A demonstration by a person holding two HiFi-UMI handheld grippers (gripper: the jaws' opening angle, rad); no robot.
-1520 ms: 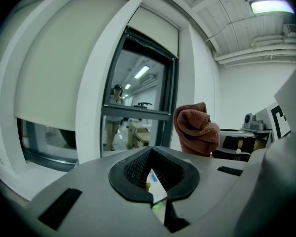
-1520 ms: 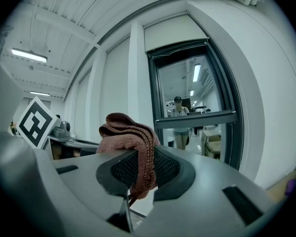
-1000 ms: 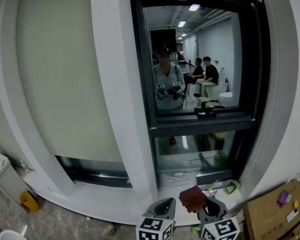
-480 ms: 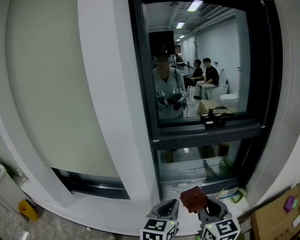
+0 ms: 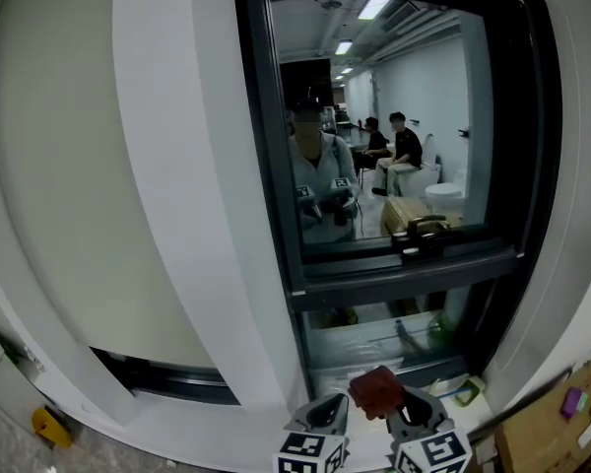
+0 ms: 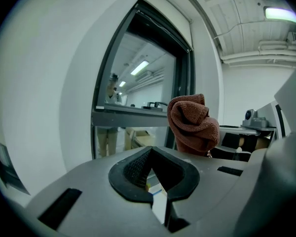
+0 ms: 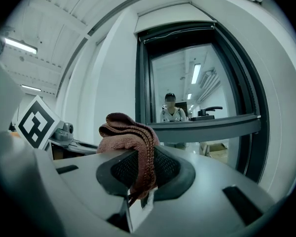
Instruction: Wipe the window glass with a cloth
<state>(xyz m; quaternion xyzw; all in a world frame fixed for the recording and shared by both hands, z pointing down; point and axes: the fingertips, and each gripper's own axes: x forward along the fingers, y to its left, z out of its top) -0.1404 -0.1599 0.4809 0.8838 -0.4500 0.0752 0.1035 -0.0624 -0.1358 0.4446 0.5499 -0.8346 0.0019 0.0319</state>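
Note:
The window glass [image 5: 384, 116] sits in a dark frame straight ahead and mirrors the room and a person holding grippers. A smaller lower pane [image 5: 374, 335] lies under the crossbar. A red-brown cloth [image 5: 376, 390] is bunched up in my right gripper [image 5: 414, 414], which is shut on it, low in the head view below the pane. In the right gripper view the cloth [image 7: 126, 132] hangs down between the jaws of the right gripper [image 7: 138, 174]. My left gripper [image 5: 322, 412] is beside it, shut and empty. The left gripper [image 6: 150, 164] has the cloth [image 6: 192, 125] just to its right.
A black window handle [image 5: 420, 232] rests on the crossbar. A wide white pillar [image 5: 192, 185] and a pale panel [image 5: 69, 166] fill the left. A cardboard box [image 5: 561, 424] stands at the lower right, small items lie on the sill [image 5: 465, 390], and a yellow object [image 5: 53, 425] lies lower left.
The window has grown larger and shifted in the head view as the camera came nearer. Both grippers stay low at the bottom edge, the cloth still held in the right one.

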